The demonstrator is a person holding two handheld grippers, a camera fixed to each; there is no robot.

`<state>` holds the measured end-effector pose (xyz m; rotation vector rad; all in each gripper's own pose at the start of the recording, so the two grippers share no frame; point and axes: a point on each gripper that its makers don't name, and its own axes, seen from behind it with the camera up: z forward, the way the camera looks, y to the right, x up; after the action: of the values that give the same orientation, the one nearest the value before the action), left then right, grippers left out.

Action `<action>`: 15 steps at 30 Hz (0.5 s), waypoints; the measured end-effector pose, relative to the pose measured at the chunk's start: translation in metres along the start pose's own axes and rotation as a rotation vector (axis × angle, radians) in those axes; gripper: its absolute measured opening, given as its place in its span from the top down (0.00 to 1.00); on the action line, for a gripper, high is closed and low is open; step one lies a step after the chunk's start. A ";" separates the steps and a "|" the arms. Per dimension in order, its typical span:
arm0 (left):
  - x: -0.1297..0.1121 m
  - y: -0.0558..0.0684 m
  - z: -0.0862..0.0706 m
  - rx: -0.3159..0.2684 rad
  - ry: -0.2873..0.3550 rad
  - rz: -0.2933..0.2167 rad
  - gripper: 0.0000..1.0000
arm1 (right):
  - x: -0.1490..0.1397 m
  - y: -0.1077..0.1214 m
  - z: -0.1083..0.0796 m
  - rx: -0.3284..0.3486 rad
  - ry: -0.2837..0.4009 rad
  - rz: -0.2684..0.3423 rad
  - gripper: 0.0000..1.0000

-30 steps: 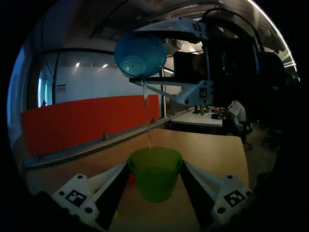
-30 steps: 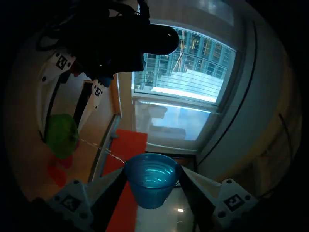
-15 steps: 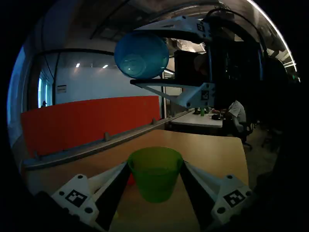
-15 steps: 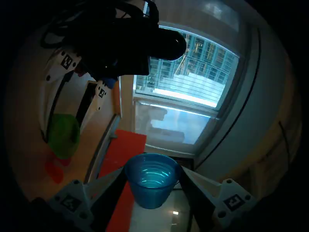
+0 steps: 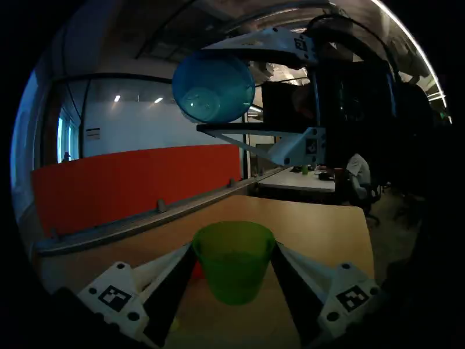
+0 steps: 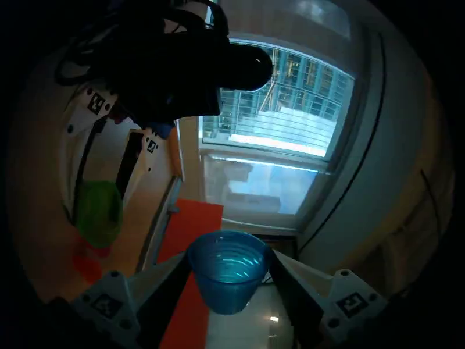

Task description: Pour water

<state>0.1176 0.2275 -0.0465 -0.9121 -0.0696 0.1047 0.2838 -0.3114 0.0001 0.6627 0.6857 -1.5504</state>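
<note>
My left gripper (image 5: 233,251) has its jaws pinching the green cup (image 5: 233,270) from both sides. The cup is upright over the wooden counter (image 5: 317,224); I cannot tell whether its base touches. High above the green cup, well apart from its rim, my right gripper (image 5: 202,87) hangs with its jaws pinching the blue cup (image 5: 214,87), which is tipped onto its side. Beyond the green cup an orange partition (image 5: 133,180) runs along the counter's far edge. Whether the blue cup holds water, I cannot tell.
</note>
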 end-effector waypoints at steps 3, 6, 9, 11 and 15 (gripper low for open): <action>0.001 0.000 -0.001 0.000 0.001 0.002 0.14 | -0.006 0.001 -0.001 0.003 0.002 0.073 0.08; 0.001 -0.001 -0.001 0.000 0.001 0.002 0.14 | -0.012 0.002 -0.004 0.007 0.004 0.148 0.08; 0.001 -0.001 -0.001 0.001 0.001 0.004 0.14 | -0.015 0.002 -0.006 0.012 0.008 0.225 0.08; 0.001 -0.002 -0.001 0.003 0.001 0.004 0.14 | -0.017 0.000 -0.008 0.017 0.011 0.280 0.08; 0.002 -0.002 -0.001 0.002 0.001 0.005 0.14 | -0.017 -0.003 -0.011 0.024 0.015 0.396 0.08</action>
<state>0.1197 0.2256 -0.0458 -0.9106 -0.0663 0.1089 0.2823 -0.2916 0.0059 0.7779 0.5102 -1.1895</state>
